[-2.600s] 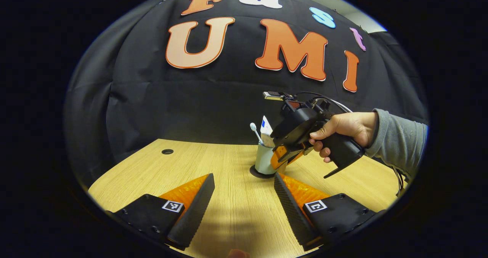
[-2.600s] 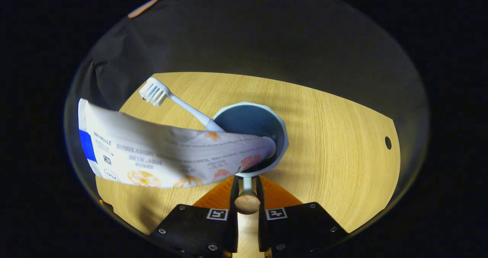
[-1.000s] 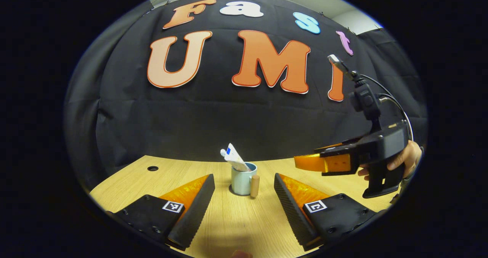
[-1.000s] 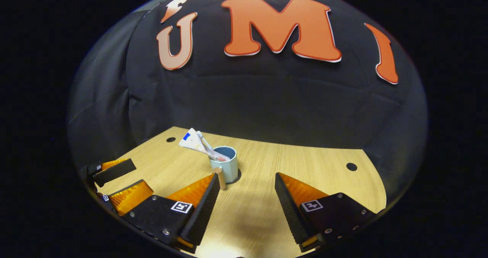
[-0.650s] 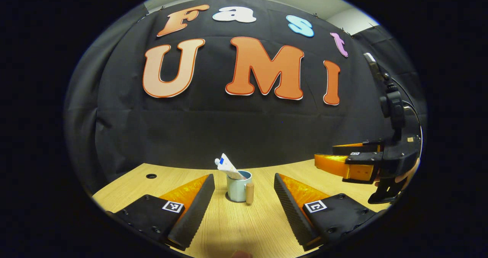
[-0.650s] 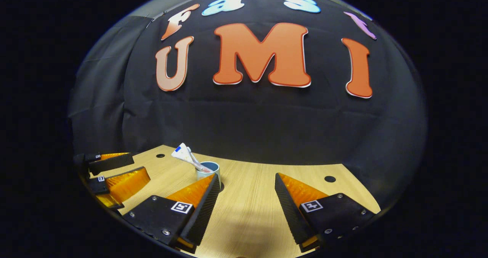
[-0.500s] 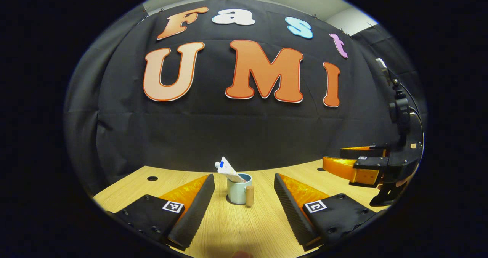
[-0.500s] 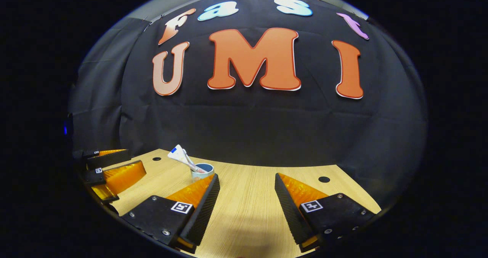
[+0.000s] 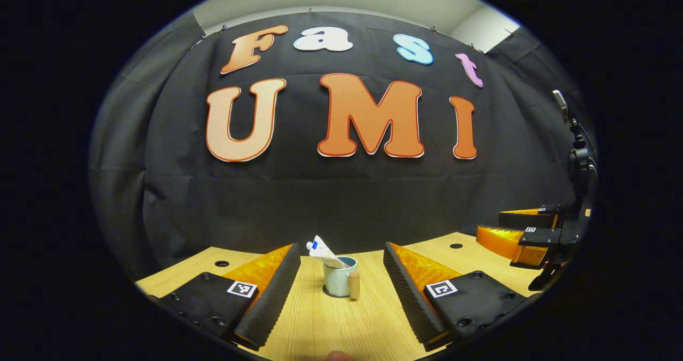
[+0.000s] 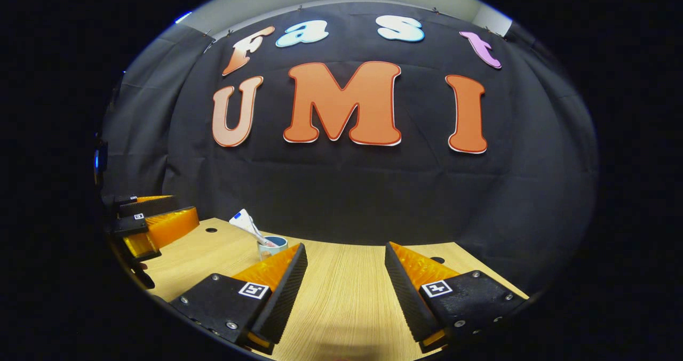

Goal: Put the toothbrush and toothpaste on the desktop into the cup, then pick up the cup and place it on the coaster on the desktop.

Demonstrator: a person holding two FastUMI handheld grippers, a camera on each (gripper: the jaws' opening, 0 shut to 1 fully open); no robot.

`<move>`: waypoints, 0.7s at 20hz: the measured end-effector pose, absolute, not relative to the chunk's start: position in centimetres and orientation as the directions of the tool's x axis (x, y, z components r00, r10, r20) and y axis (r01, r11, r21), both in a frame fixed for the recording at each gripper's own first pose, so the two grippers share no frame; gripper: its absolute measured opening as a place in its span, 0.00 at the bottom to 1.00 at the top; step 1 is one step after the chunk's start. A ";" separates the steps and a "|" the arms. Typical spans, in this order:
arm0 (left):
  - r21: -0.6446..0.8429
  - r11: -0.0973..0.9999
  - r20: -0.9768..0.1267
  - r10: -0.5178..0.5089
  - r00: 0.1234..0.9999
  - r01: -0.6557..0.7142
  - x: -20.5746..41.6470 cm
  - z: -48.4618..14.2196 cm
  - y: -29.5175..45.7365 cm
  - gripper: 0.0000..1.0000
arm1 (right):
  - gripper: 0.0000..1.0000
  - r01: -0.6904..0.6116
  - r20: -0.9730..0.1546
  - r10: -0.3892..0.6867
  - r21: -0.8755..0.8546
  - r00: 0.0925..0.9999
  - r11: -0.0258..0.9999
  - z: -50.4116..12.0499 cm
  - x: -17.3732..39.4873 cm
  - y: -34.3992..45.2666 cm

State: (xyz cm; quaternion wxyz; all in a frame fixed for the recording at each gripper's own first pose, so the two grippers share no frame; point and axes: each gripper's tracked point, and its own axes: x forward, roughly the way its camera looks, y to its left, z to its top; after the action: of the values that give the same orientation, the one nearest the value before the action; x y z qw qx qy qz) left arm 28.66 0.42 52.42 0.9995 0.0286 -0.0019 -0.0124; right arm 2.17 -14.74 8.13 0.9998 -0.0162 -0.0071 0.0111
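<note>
Cup: the pale blue cup point(image 9: 337, 281) stands upright on the desktop point(image 9: 331, 329), toward the far edge and about midway along it, its wooden handle point(image 9: 354, 286) turned to the near side.
Coaster: a dark sliver shows under the cup's base in the left gripper view; I take that for the coaster, though it is too small to be sure.
Contents: the toothpaste point(image 9: 323, 253) leans out over the rim to the left; in the right gripper view a thin white stem beside the toothpaste point(image 10: 244, 223) looks like the toothbrush point(image 10: 255, 232), hard to make out at this range.
What just changed: 2.6 s ago the right gripper was clamped on the cup's handle; now it has let go and backed right away, and both cameras have pulled off so the cup looks small and far.
Right gripper: the right gripper point(image 10: 344, 267) is released, fingers spread wide with bare wood between them, holding nothing; from the other side it hangs at the right edge of the desktop point(image 9: 520, 232).
Left gripper: the left gripper point(image 9: 340, 269) is also spread wide and empty, the cup framed between its fingers but well apart from them; it sits off the left edge point(image 10: 147, 219) in the right gripper view.
Meaning for the task: both items in, cup set down and freed, so my read is the job is done, barring a check that the cup sits squarely on the coaster.
</note>
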 end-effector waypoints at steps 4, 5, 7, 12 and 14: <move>0.058 0.998 0.028 -0.021 0.999 0.019 28.2 52.7 0.1 0.99 | 0.89 -0.018 0.025 0.019 -0.047 0.999 0.999 7.9 1.8 -14.8; 0.055 0.998 0.029 -0.021 0.999 0.019 28.1 52.7 0.1 0.99 | 0.89 -0.016 0.033 0.017 -0.047 0.999 0.999 8.1 1.8 -14.8; 0.052 0.999 0.030 -0.018 0.999 0.016 27.9 52.6 0.1 0.99 | 0.90 -0.013 0.047 0.015 -0.048 0.999 0.999 8.3 1.6 -14.8; 0.043 0.999 0.031 -0.012 0.999 0.011 27.8 52.4 0.2 0.99 | 0.90 -0.003 0.050 0.005 -0.050 0.999 0.999 8.1 1.5 -14.9; 0.042 0.999 0.032 -0.009 0.999 0.007 27.8 52.4 0.3 0.99 | 0.90 -0.002 0.051 0.004 -0.047 0.999 0.999 8.1 1.4 -14.9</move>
State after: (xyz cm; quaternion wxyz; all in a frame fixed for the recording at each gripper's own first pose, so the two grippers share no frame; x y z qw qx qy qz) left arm 27.82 0.31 52.42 0.9996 0.0211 -0.0159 -0.0040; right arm 1.45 -14.90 8.11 0.9994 -0.0233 -0.0256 0.0016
